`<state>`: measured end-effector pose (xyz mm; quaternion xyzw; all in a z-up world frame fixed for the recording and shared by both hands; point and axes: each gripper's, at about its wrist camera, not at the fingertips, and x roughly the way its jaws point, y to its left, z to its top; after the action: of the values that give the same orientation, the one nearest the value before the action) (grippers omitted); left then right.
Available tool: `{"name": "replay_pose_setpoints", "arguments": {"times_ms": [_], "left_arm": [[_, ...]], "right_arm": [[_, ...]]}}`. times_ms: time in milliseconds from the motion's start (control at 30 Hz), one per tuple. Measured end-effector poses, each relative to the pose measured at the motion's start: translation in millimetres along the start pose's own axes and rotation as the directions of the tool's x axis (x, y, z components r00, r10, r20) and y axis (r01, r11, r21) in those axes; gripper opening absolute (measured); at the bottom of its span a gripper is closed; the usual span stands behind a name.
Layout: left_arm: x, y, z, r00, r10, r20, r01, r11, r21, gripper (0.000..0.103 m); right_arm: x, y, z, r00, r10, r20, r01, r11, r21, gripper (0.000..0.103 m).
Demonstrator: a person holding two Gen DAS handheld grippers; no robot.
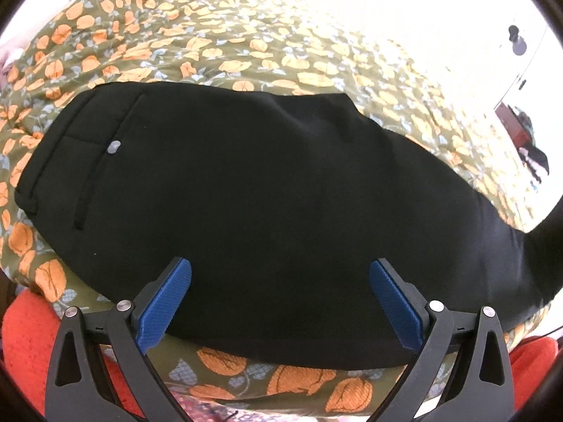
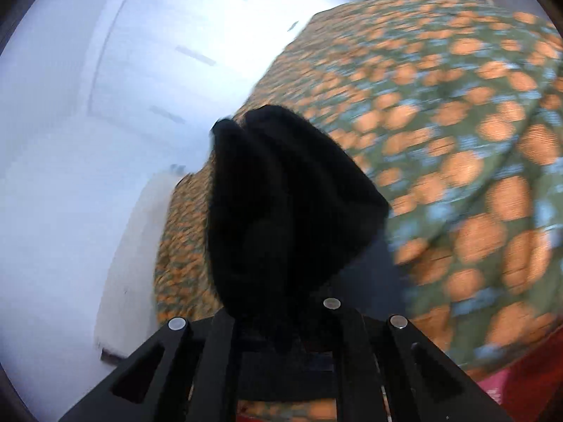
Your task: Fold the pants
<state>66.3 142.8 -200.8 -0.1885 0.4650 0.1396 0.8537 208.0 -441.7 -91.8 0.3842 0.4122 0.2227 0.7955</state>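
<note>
The pants lie flat on the bed, waistband at the left. The left gripper hovers wide open over their near edge, holding nothing. The right gripper, blurred, seems clamped on a bunched leg end, probably lifting it to fold over.

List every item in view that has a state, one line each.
black pants: waist part flat on bedspread, leg end lifted
left hand-held gripper: open, over the pants
right hand-held gripper: shut on bunched pants fabric
floral bedspread: spread out, wrinkled
</note>
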Motion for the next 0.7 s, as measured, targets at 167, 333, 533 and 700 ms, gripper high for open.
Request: {"name": "replay_pose_setpoints", "arguments": {"times_ms": [167, 333, 533, 700], "left_arm": [[-4, 18, 3, 1.0, -0.027, 0.005, 0.028, 0.998, -0.053, 0.101], [-9, 32, 3, 0.999, -0.044, 0.016, 0.045, 0.995, -0.092, 0.101], [-19, 44, -1, 0.996, -0.075, 0.041, 0.08, 0.988, -0.13, 0.101], [-50, 16, 0, 0.956, -0.269, 0.114, 0.278, 0.957, -0.075, 0.1]], "right_arm": [[82, 72, -60, 0.995, -0.013, -0.103, -0.002, 0.99, -0.143, 0.01], [183, 119, -163, 0.962, -0.131, -0.239, 0.033, 0.926, -0.376, 0.015], [223, 132, -259, 0.844, -0.377, -0.381, -0.041, 0.662, -0.748, 0.049], [148, 113, -228, 0.87, -0.384, -0.309, -0.026, 0.592, -0.806, 0.07]]}}
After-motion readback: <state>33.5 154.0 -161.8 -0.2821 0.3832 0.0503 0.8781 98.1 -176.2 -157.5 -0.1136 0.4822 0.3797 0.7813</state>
